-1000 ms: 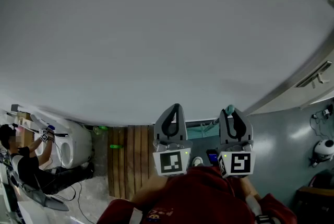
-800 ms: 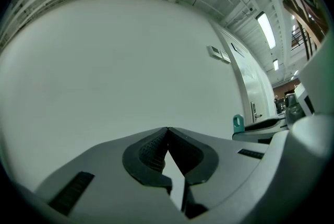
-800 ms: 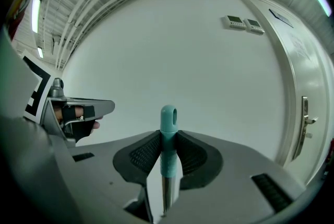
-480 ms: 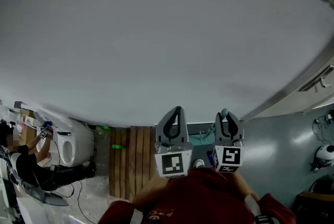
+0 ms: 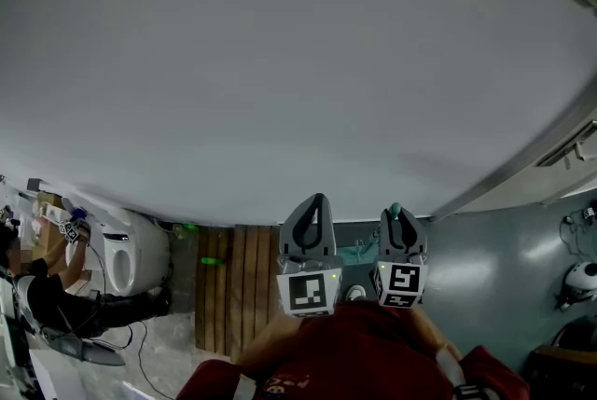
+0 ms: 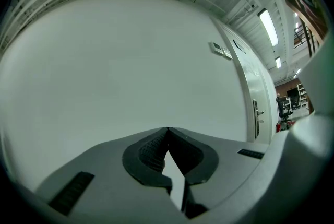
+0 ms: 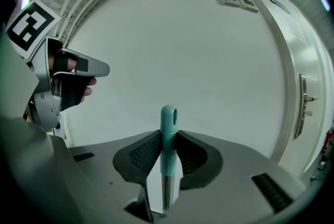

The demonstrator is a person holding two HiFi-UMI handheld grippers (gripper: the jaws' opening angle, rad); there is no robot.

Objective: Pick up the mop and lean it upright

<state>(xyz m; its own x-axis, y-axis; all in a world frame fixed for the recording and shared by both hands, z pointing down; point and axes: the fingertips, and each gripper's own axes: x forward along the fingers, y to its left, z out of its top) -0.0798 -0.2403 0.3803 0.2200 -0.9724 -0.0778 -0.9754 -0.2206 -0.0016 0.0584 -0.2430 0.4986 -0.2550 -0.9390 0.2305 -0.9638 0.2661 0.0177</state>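
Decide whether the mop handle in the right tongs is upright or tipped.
Upright: in the right gripper view the teal mop handle rises straight up between the right tongs, which clamp it from both sides.

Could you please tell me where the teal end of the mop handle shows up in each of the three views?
Head view: the mop handle pokes out at lower centre-right, from the top of the right gripper.
Left gripper view: not in it.
Right gripper view: bottom centre, upright, clamped between the jaws.
Shared landmark: the white wall fills the background of every view.
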